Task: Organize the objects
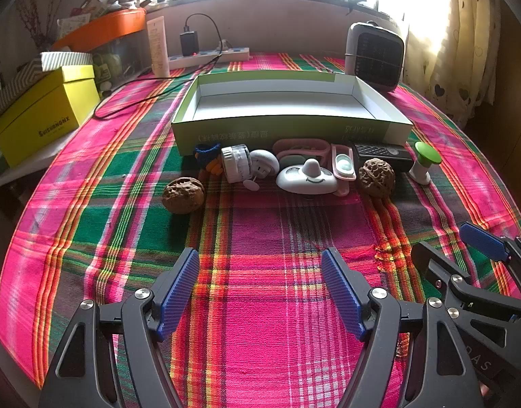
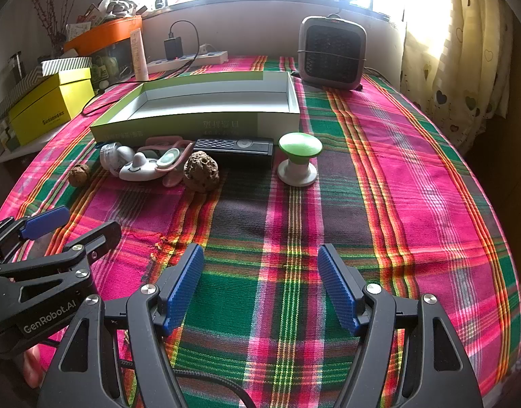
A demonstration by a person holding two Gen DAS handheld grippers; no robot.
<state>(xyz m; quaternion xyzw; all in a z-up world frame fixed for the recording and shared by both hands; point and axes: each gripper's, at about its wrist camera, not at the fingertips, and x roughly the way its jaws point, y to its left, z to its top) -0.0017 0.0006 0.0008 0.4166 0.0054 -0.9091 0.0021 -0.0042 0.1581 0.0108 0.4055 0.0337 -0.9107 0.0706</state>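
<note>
Both tools held low, side by side, empty.

The left tool (image 1: 260, 292) has its two blue-padded fingers (image 1: 178, 292) spread wide apart with nothing between them. The right tool (image 2: 260, 289) is spread just as wide, its pads (image 2: 336, 292) bare. Each shows at the edge of the other's view, close alongside and angled slightly inward. Both hover just above the table (image 2: 413, 187), pointing forward.

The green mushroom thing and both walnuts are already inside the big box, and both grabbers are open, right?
Not quite. The big box is empty: the green mushroom thing and both walnuts sit on the cloth in front of it, as both wrist views show. Both grabbers' jaws are open.
</note>
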